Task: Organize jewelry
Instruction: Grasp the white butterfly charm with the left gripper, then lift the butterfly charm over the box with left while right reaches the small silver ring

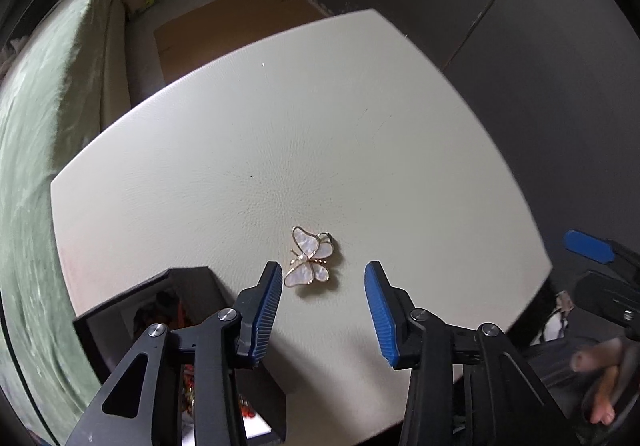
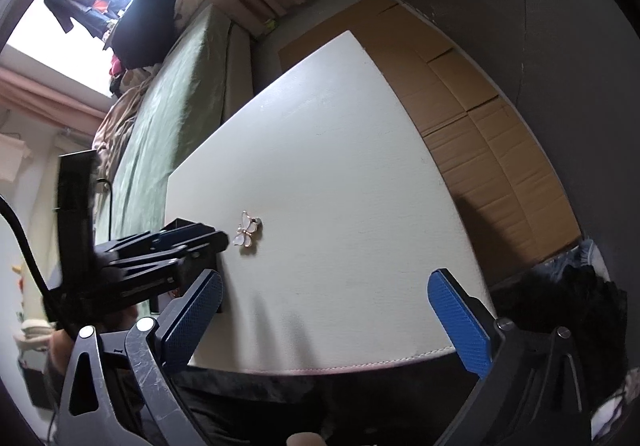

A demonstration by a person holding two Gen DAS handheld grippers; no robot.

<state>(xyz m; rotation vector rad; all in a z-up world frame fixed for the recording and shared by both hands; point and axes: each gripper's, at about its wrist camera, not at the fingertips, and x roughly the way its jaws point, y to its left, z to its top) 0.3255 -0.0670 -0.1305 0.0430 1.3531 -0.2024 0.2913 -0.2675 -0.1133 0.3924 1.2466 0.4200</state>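
Observation:
A gold-rimmed, pearl-white butterfly brooch (image 1: 307,257) lies flat on the white table mat (image 1: 280,134). My left gripper (image 1: 323,278) is open, its blue fingertips on either side of the brooch and just short of it, not touching. A black jewelry box (image 1: 168,310) with red pieces inside sits under my left finger. In the right wrist view the brooch (image 2: 248,232) lies just beyond the left gripper's tips (image 2: 218,240). My right gripper (image 2: 324,286) is open and empty, held over the near edge of the mat (image 2: 360,166).
A green-covered bed (image 2: 176,94) runs along the left of the table. Flattened cardboard (image 2: 480,118) lies on the floor to the right and behind. Dark cabinet walls (image 1: 520,46) stand beyond. The right gripper's blue finger (image 1: 588,246) shows at the mat's right edge.

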